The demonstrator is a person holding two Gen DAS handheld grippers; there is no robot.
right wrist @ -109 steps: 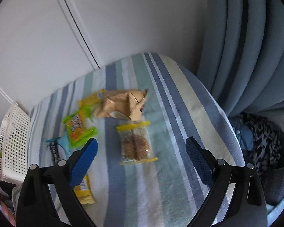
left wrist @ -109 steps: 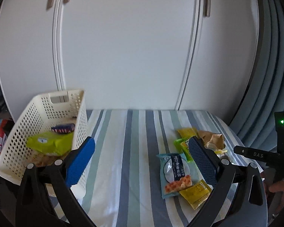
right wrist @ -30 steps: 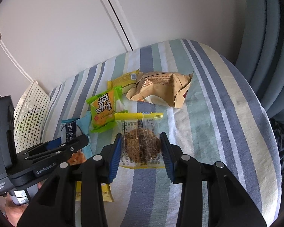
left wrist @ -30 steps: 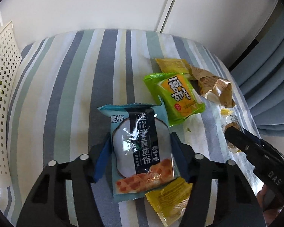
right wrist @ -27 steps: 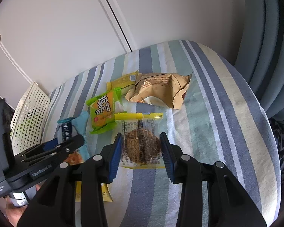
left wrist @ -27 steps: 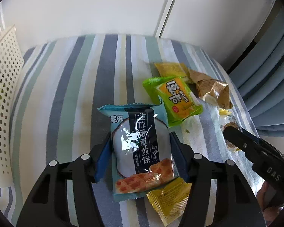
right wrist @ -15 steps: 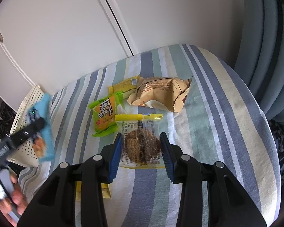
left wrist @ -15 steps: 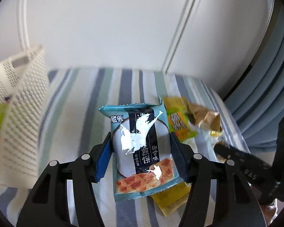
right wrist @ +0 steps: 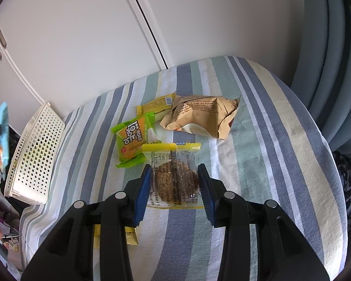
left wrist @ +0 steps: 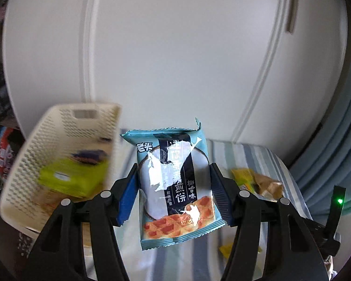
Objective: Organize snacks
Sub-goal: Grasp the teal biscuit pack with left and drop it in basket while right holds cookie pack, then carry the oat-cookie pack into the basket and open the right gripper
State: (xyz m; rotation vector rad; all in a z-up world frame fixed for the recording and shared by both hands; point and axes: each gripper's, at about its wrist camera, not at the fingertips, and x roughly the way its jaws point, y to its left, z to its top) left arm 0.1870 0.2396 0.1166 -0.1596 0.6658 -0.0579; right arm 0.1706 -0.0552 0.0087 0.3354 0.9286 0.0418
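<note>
The light-blue foil wafer snack packet (left wrist: pixel 177 182) is pinched upright between the left gripper (left wrist: pixel 174 195) jaws, up in the air beside the cream perforated plastic basket (left wrist: pixel 30 164). Meanwhile the clear cookie packet with yellow edges (right wrist: pixel 174 175) sits clamped between the right gripper (right wrist: pixel 174 187) jaws, low over the striped cloth-covered counter (right wrist: pixel 269 140).

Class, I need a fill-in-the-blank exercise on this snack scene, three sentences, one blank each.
1. The left hand-held gripper grips a light ____ wafer packet.
2. The right hand-held gripper clamps a clear packet holding a round brown ____.
3. The white perforated plastic ____ stands on the striped cloth.

Missing words: blue; cookie; basket
</note>
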